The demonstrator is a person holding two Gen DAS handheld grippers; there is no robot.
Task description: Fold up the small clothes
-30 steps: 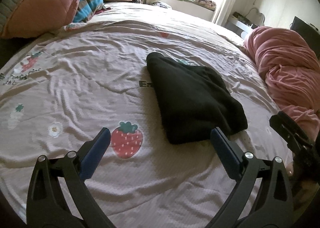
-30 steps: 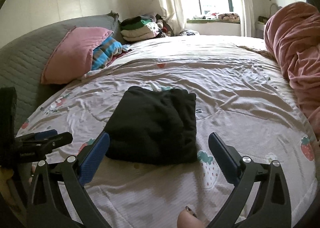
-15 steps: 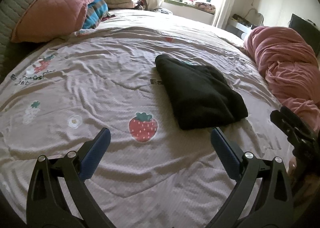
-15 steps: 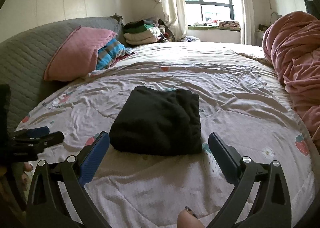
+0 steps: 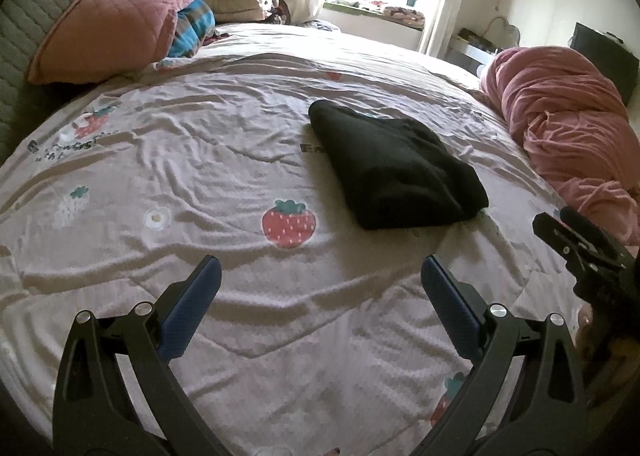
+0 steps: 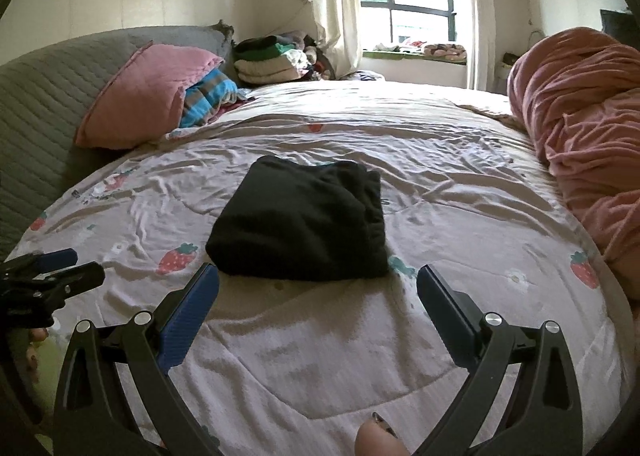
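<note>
A black garment (image 5: 394, 168) (image 6: 304, 226) lies folded into a thick rectangle on the strawberry-print bedspread (image 5: 200, 176) (image 6: 460, 208). My left gripper (image 5: 320, 280) hangs open above the sheet, short of the garment and to its near left, with nothing between its blue pads. My right gripper (image 6: 318, 284) is open too, just in front of the garment's near edge and apart from it. Each gripper shows at the edge of the other's view: the right one (image 5: 580, 252), the left one (image 6: 48, 280).
A pink pillow (image 6: 144, 96) and striped blue cloth (image 6: 208, 96) lean on the grey headboard at the left. Folded clothes (image 6: 268, 60) are stacked near the window. A bunched pink blanket (image 5: 568, 128) (image 6: 584, 128) fills the right side.
Both grippers have drawn back and risen from the folded garment, which now sits farther off in both views. The garment itself has not moved.
</note>
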